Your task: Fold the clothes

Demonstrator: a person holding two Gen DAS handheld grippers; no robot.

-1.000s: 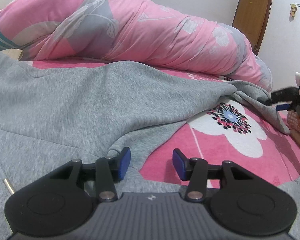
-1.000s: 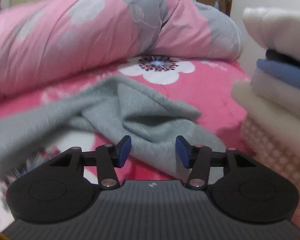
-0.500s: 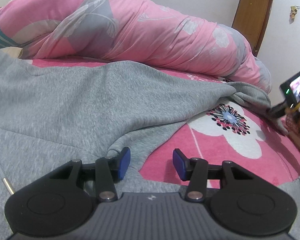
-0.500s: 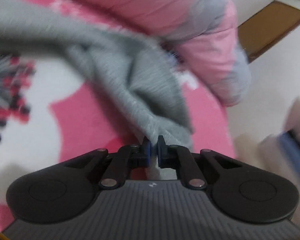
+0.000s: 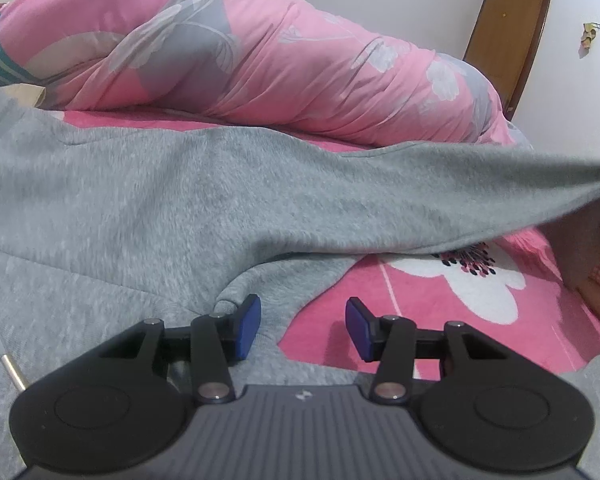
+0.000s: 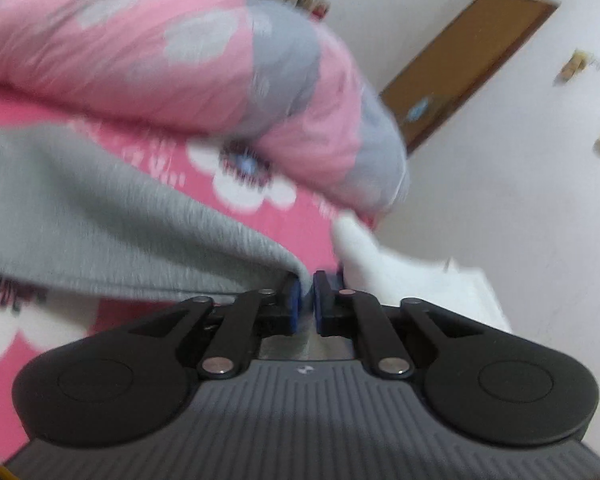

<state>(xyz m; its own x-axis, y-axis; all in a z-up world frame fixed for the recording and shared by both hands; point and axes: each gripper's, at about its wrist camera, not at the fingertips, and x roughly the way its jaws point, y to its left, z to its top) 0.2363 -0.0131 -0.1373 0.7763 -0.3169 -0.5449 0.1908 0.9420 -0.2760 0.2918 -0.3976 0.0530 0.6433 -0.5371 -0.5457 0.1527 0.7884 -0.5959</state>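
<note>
Right hand-held gripper: its blue pads stand almost together with a thin corner of the grey sweatshirt pinched between them; the jaws are opening slightly yet the cloth is still caught in the narrow gap; the picture from this side is smeared with blur
Left hand-held gripper: jaws stand apart, about halfway; nothing is pressed between the blue pads; the left pad lies at the edge of a grey fold, the right pad hangs over bare pink sheet
Grey sweatshirt: spread over the bed, filling the left and middle of the left wrist view; one sleeve is raised off the sheet and stretched taut toward the right edge, where its end goes out of view in blur; in the right wrist view the same grey cloth runs from the left edge down into the pinched corner
Drawstring: white cord with a metal tip, lying on the grey fabric at the far left
Bed sheet: pink with large white flowers, dark-spotted at the centres; bare beneath the lifted sleeve
Quilt: pink with grey and white flowers, bunched into a long roll behind the sweatshirt
Door: brown wood, set in a white wall beyond the bed
Pale cloth: white, just past the right pads; too blurred to identify
</note>
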